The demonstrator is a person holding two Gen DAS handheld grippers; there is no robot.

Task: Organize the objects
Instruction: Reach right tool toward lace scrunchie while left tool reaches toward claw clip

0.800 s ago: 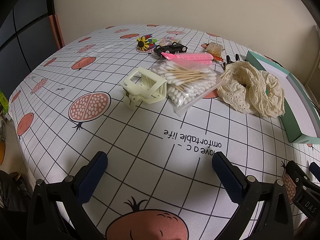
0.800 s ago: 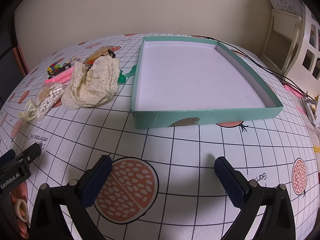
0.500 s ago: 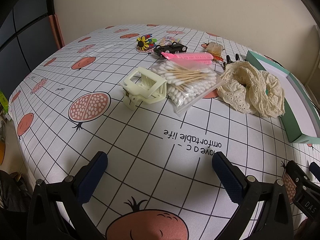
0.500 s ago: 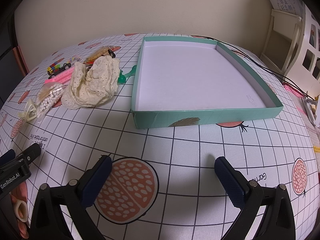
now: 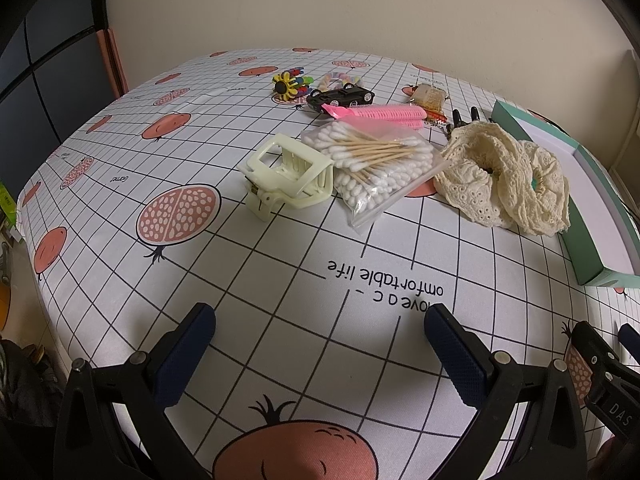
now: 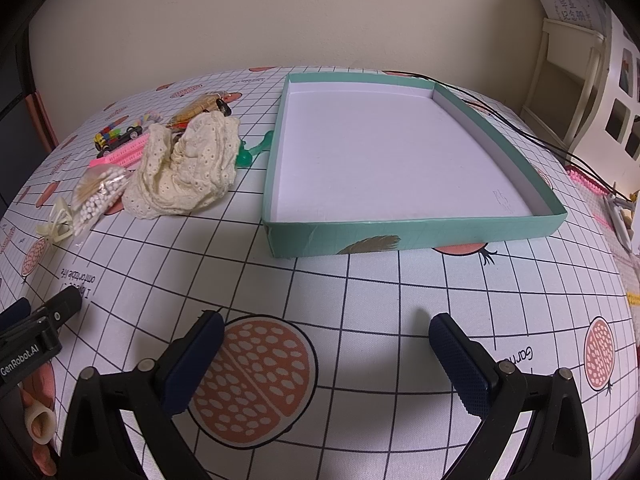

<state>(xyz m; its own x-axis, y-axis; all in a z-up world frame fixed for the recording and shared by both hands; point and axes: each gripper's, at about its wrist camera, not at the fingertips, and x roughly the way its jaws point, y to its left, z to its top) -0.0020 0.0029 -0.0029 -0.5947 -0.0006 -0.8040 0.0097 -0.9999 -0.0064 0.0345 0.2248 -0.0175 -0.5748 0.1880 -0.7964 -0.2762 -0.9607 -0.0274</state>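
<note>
A shallow green tray sat just ahead of the right gripper, whose jaws stood apart, holding nothing. Ahead of the left gripper, also spread wide, lay a lace scrunchie, cotton swabs and a cream hair claw.

- My left gripper hangs low with its jaws spread wide, holding nothing.
- My right gripper, just beside it, gapes equally wide, empty.
</note>
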